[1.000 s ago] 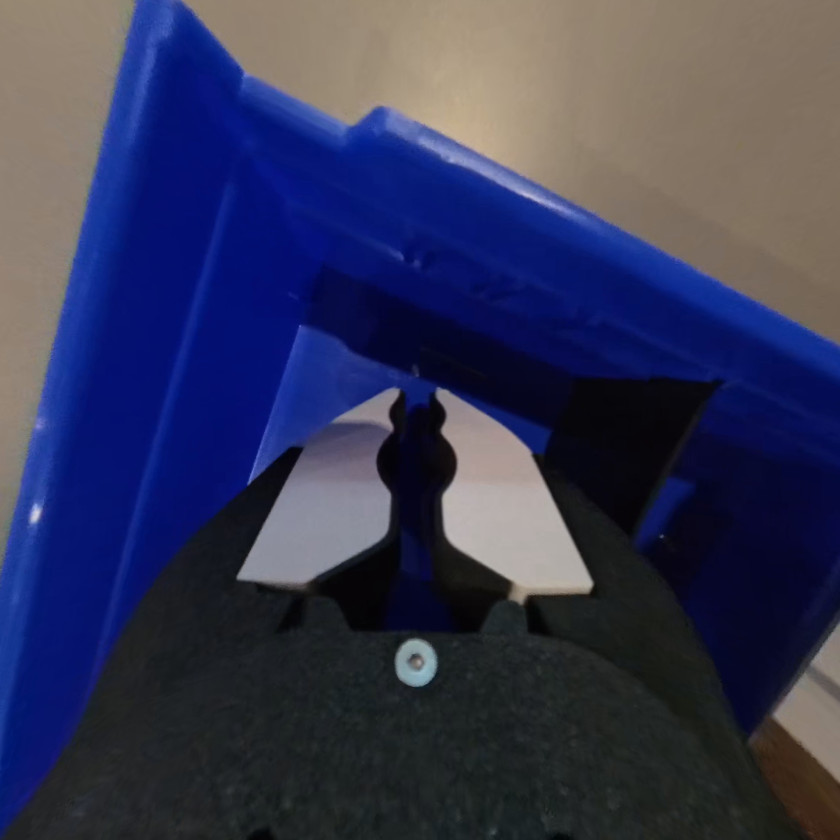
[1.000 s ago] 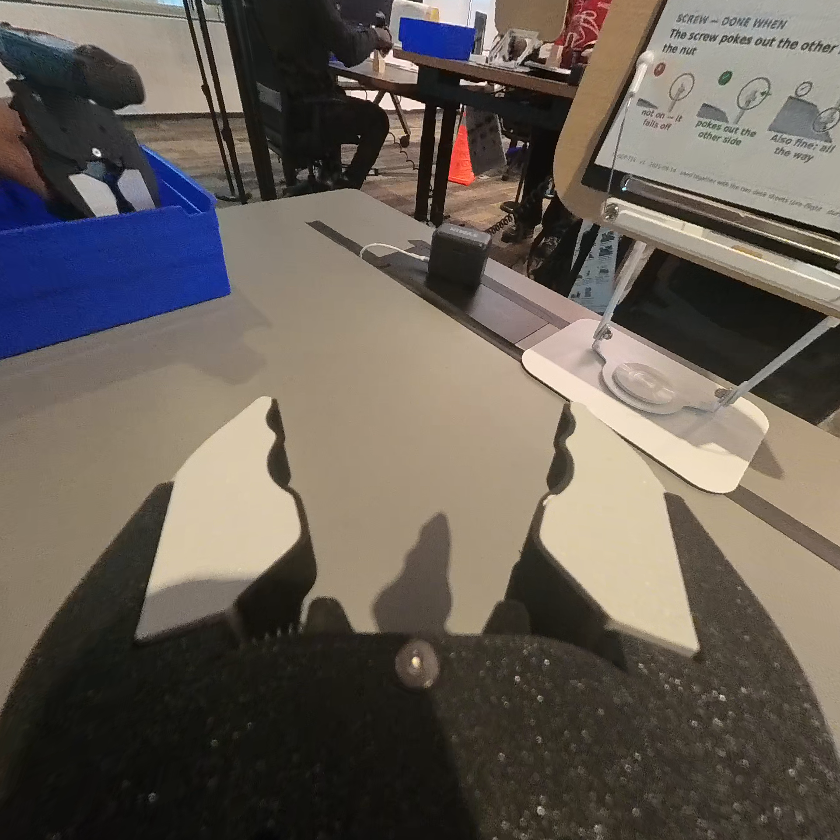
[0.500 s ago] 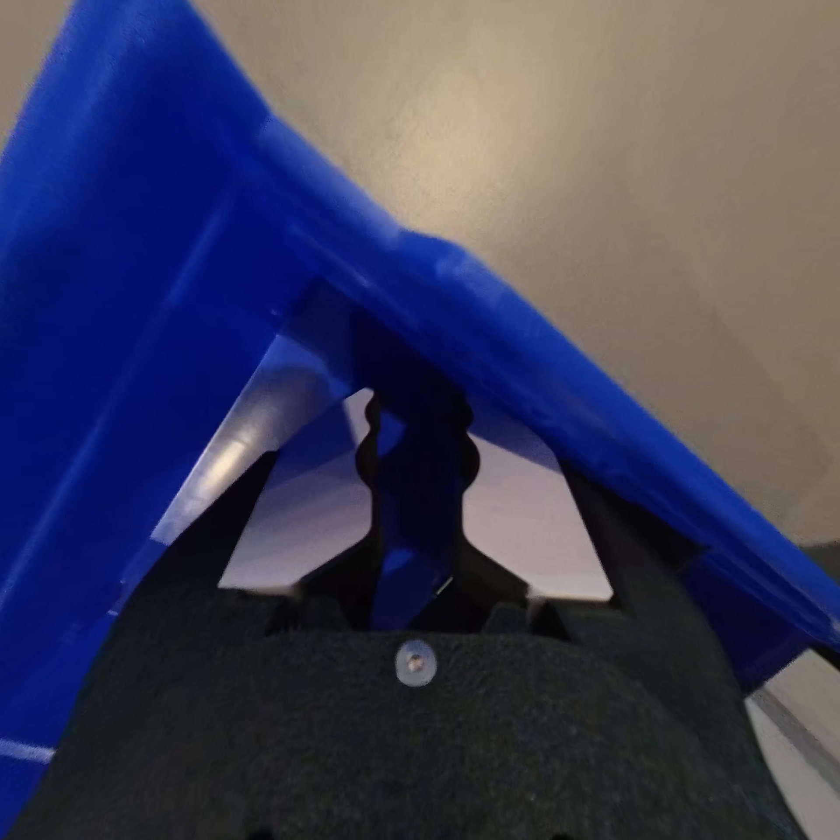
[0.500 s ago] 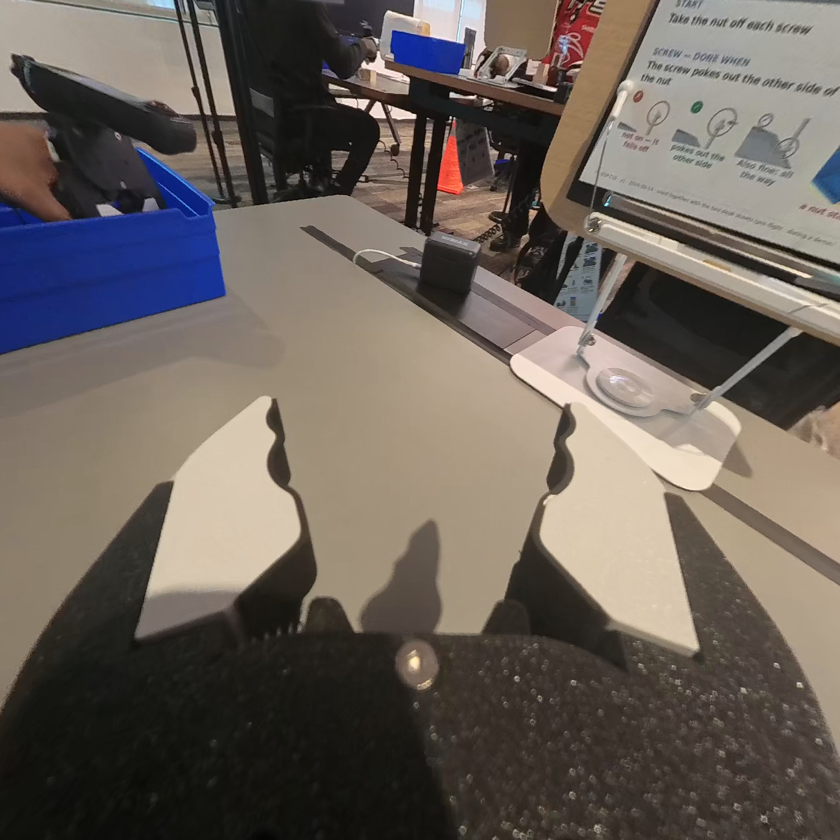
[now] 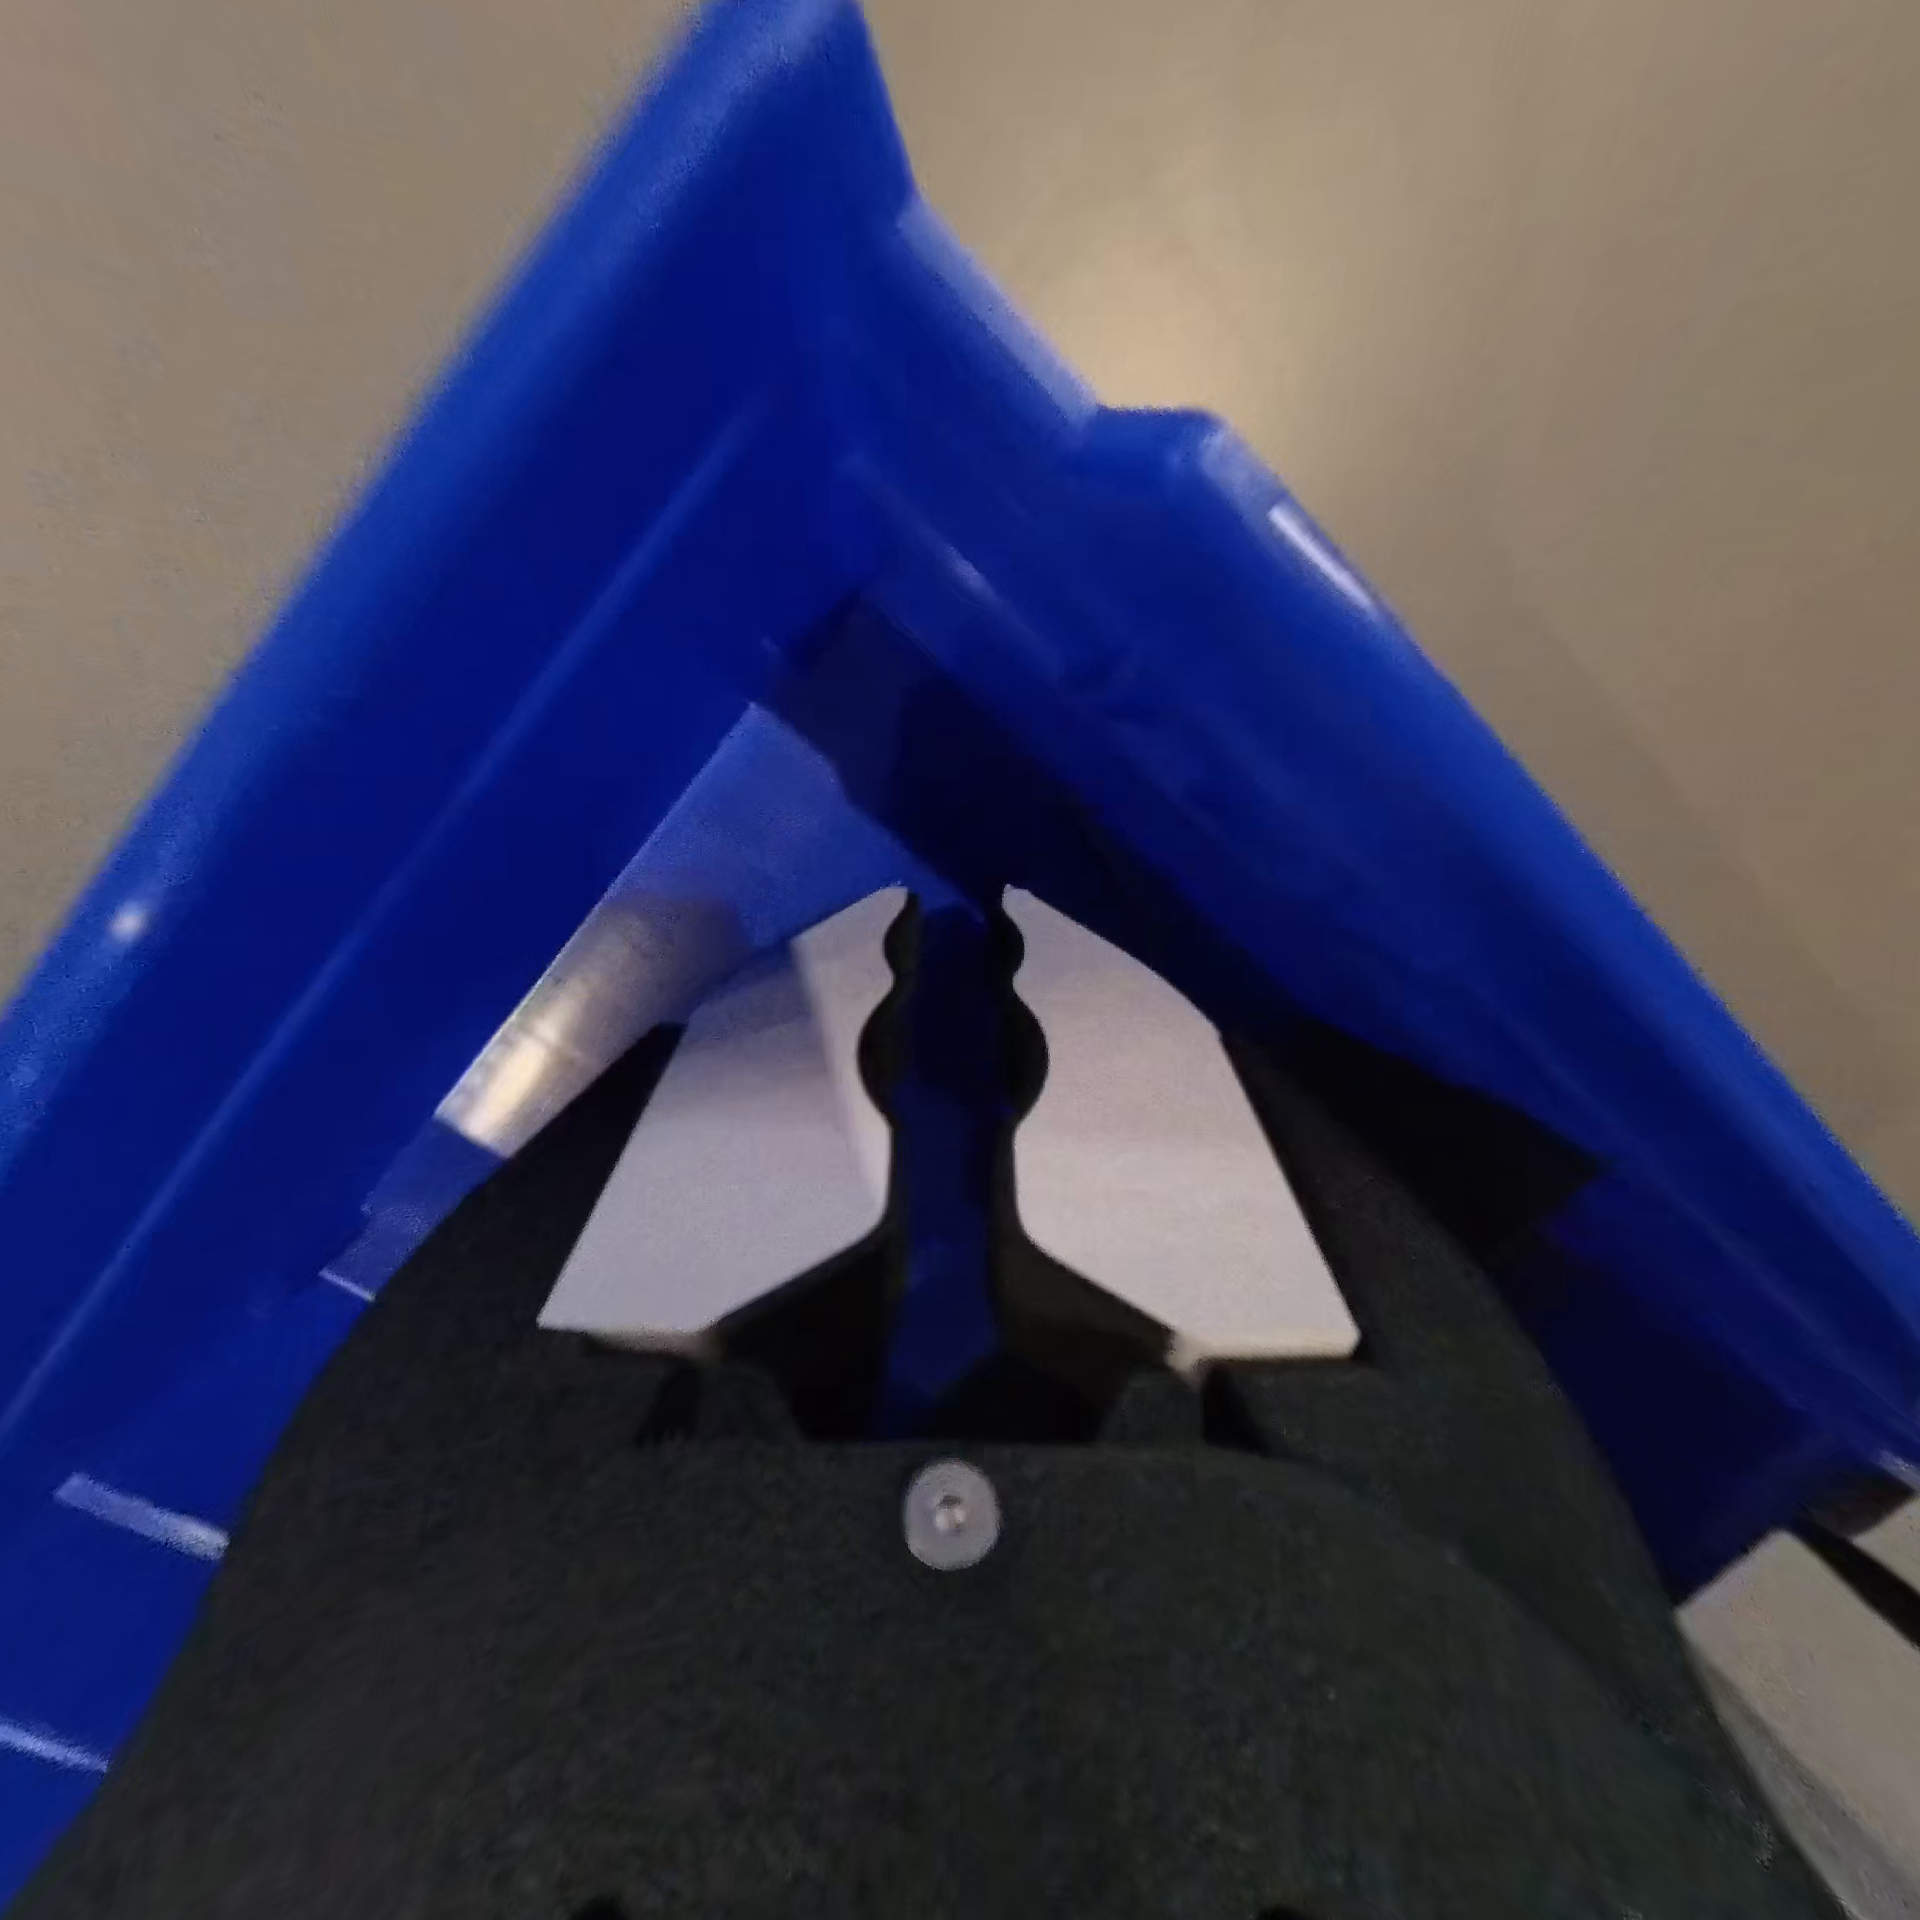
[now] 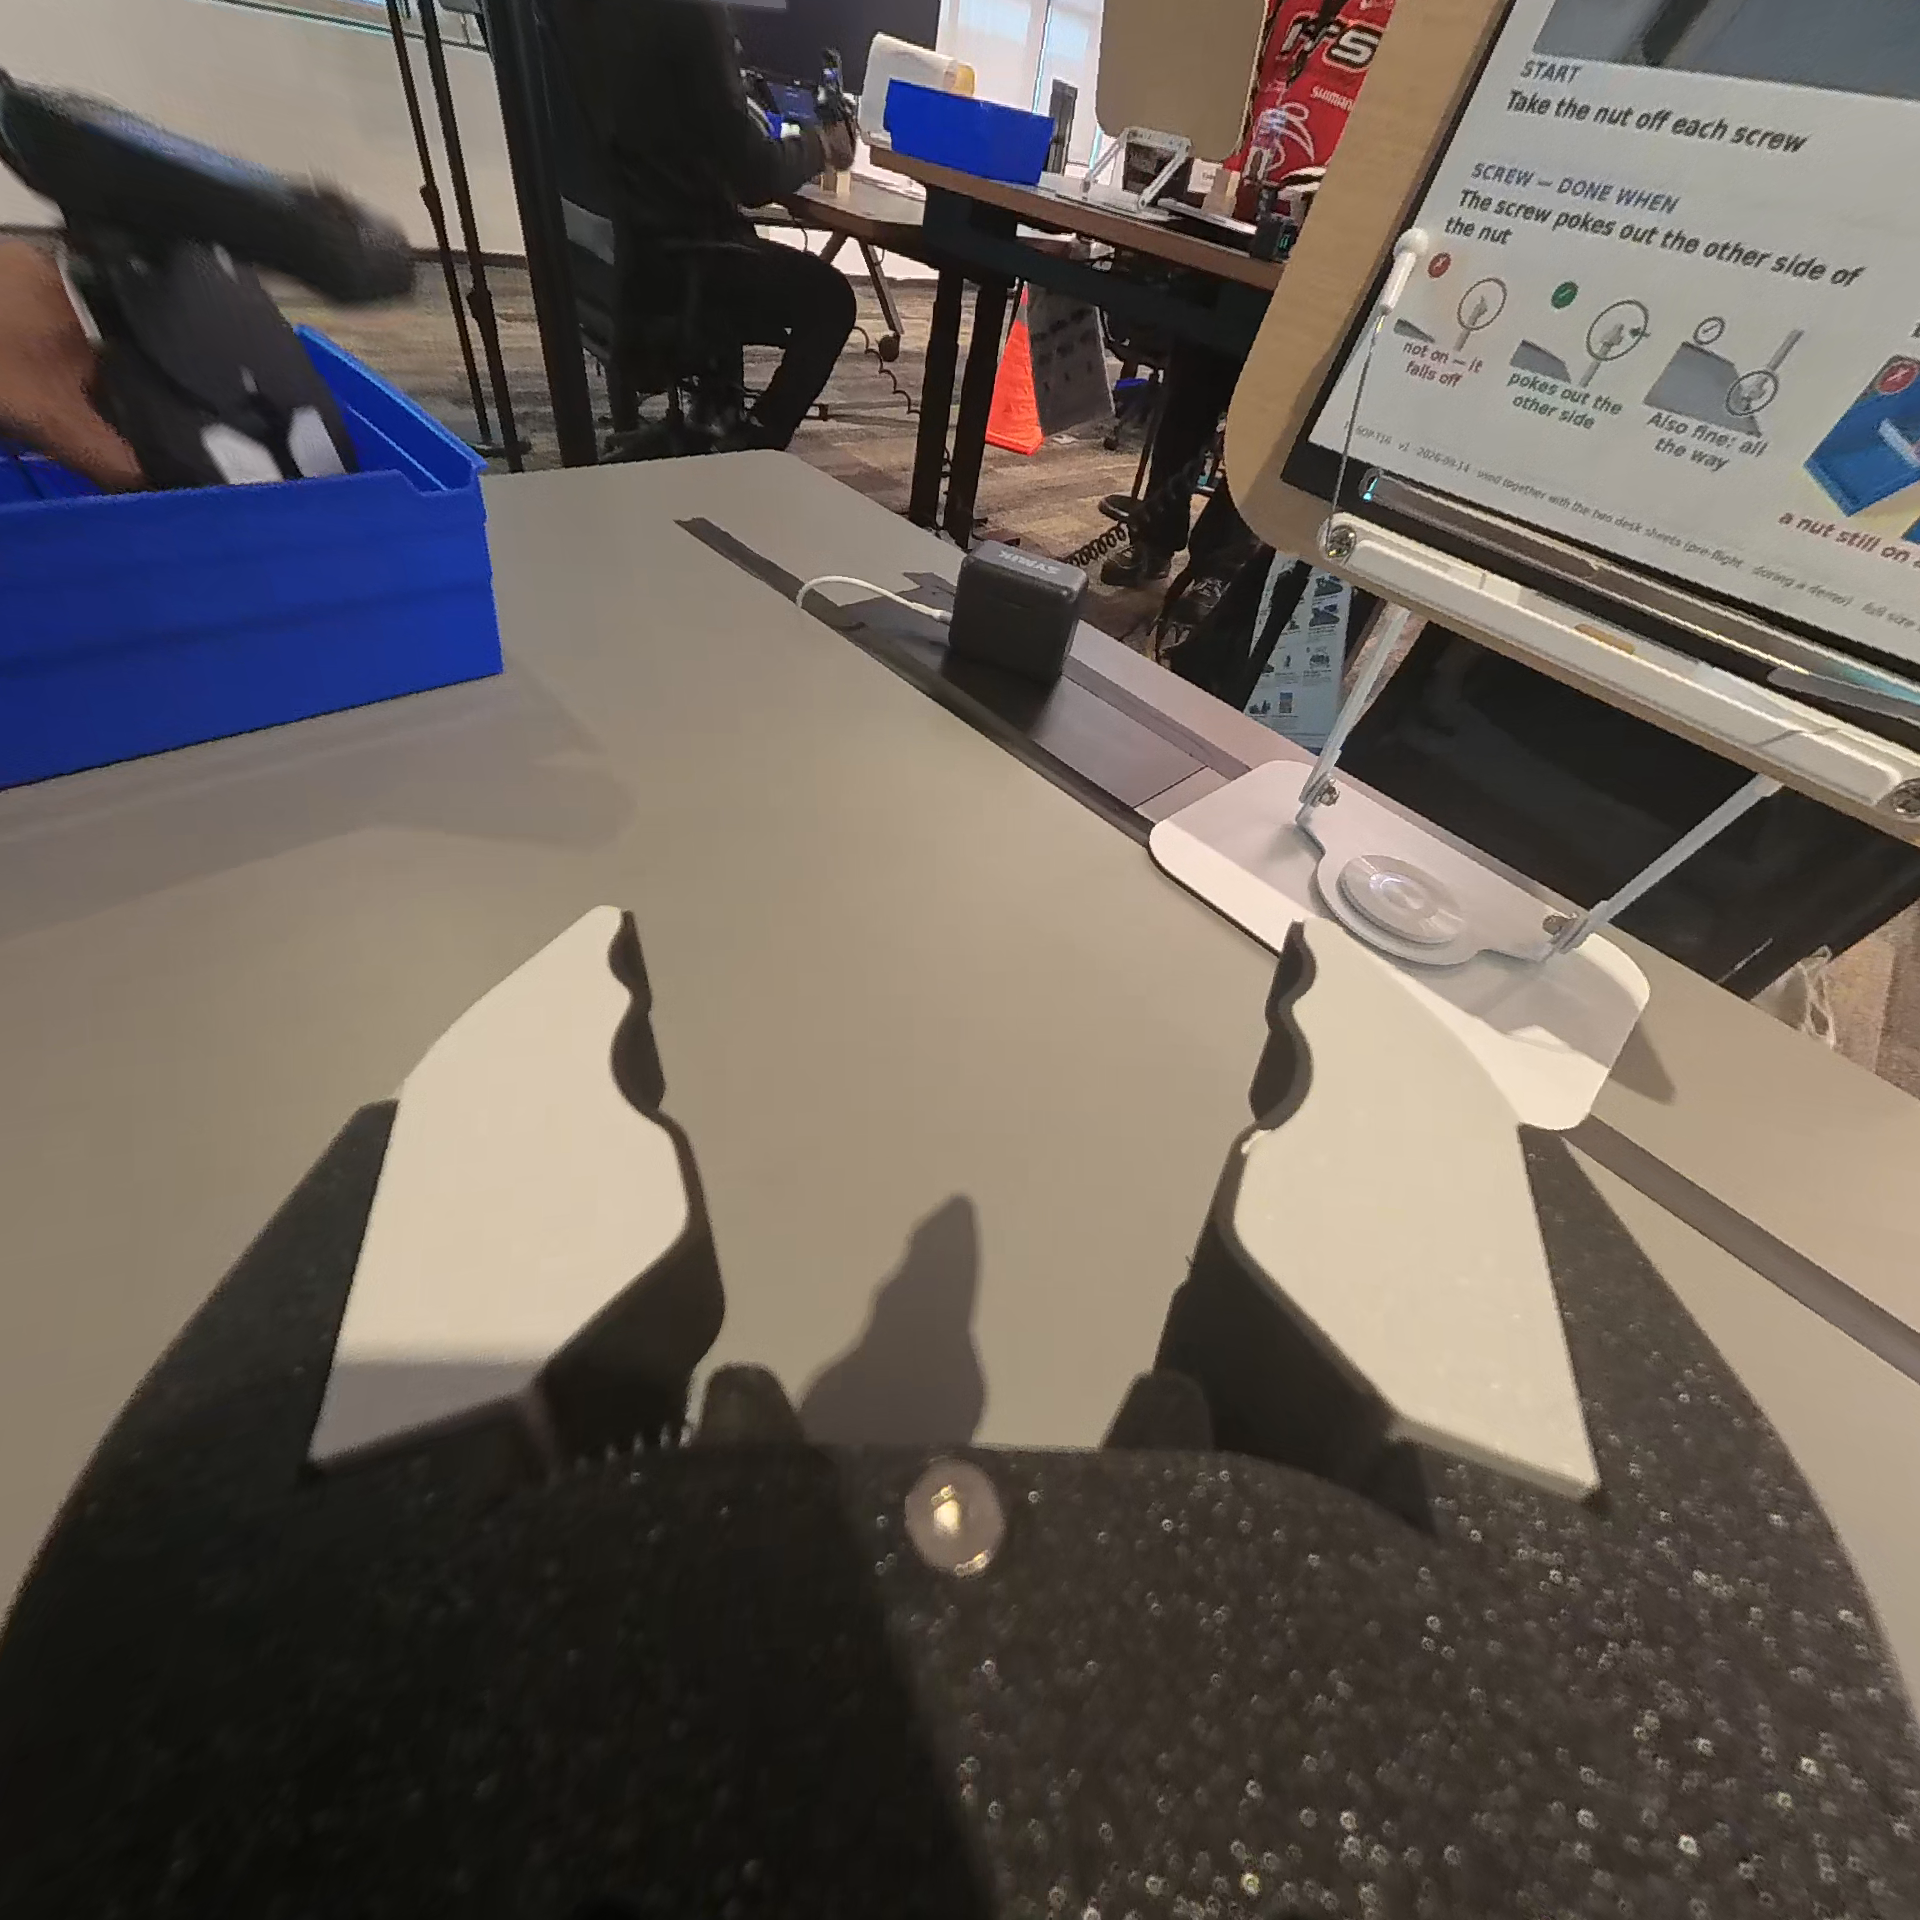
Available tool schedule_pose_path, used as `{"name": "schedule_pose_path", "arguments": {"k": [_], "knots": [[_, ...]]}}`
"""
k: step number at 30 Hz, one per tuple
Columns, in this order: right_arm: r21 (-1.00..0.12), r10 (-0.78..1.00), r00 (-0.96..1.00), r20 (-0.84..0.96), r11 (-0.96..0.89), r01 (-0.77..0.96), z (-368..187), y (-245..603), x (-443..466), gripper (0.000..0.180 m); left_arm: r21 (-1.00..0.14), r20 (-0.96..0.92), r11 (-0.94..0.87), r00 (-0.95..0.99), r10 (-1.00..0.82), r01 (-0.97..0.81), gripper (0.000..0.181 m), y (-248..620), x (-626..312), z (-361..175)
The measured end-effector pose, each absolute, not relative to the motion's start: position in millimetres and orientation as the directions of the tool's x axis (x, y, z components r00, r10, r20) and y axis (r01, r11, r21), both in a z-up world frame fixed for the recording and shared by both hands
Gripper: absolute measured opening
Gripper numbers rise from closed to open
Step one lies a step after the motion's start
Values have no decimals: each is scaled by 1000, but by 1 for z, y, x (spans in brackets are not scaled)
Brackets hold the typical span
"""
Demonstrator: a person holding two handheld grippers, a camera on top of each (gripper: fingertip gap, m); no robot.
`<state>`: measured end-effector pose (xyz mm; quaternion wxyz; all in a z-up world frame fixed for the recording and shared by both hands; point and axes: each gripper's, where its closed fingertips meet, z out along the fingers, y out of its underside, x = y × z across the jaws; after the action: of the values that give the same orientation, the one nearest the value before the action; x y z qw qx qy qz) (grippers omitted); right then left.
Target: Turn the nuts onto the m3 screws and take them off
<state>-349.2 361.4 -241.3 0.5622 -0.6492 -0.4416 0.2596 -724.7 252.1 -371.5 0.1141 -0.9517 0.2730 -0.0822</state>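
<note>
No nut or screw shows in either view. My left gripper (image 5: 956, 902) is down inside the blue bin (image 5: 623, 623), pointing into an inner corner. Its jaws stand a narrow gap apart, and I see only the blue bin wall between them. In the right wrist view the same bin (image 6: 239, 592) sits at the far left of the grey table (image 6: 831, 831), with the left gripper (image 6: 272, 445) tipped into it and a hand (image 6: 42, 395) holding it. My right gripper (image 6: 956, 925) is wide open and empty, low over the table.
A black charger block (image 6: 1018, 613) with a white cable sits on a dark strip across the table. A screen with an instruction sheet (image 6: 1662, 312) stands on a white base (image 6: 1392, 894) at the right. A seated person (image 6: 727, 260) and other desks are behind.
My left gripper has shifted inside the bin toward its corner; its jaws widened, then narrowed again. The right gripper has stayed open and drifted only slightly.
</note>
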Motion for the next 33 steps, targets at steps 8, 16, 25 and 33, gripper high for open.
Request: {"name": "schedule_pose_path", "arguments": {"k": [8,16,25,33], "knots": [[-957,878,451,160,27,288,-238,359,-354,112,-518,147,-796,884,-443,-313,16,246,-759,-287],[-961,885,441,149,25,276,-236,349,-352,111,-525,102,-846,980,-168,-91,35,210,-848,-262],[-969,873,465,150,37,244,-223,340,-333,111,-420,199,-905,980,-18,68,44,195,-874,-278],[-972,867,478,143,33,232,-222,340,-323,111,-346,185,-937,983,-13,53,34,195,-870,-297]]}}
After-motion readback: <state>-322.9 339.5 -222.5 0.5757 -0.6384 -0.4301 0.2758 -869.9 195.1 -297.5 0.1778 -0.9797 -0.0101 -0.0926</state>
